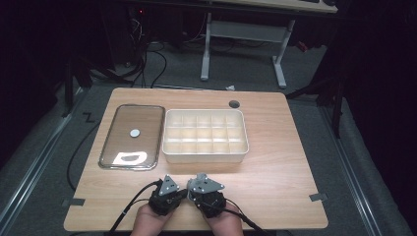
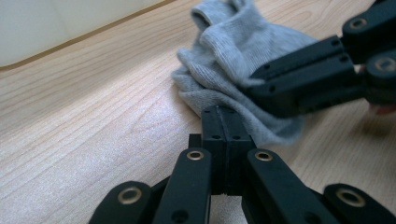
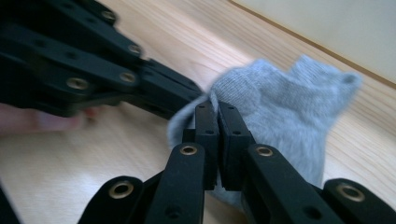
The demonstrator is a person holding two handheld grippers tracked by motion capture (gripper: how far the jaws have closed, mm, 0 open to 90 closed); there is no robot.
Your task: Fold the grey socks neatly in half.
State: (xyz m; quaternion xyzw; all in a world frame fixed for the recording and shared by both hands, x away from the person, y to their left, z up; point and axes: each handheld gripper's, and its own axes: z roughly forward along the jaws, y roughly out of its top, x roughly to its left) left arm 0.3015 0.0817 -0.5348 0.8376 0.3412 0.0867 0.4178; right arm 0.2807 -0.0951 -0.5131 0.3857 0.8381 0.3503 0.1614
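Step in hand: while both grippers sit close together at the near edge of the desk, they have each taken a pinch of one grey sock; I'd call this the moment the two-handed hold is made, before any lifting or spreading.
Left gripper: fingers clenched on the sock's near edge, cloth bunched just beyond the tips.
Right gripper: fingers clenched on the sock too, a fold caught between the pads, the rest of the fabric spilling past the tips and to their far side.
Sock's place: lying crumpled on the desk between the two sets of fingers, touching both; the cuff end points away from them toward the white tray.
Beyond the fingers: the tray of compartments stands just ahead, its lid beside it.
Next move, as I judge it: the hands must rise or draw apart together, evenly, so neither pinch slips.
Risk: each hold takes in little cloth, so a jerk could pull it free.
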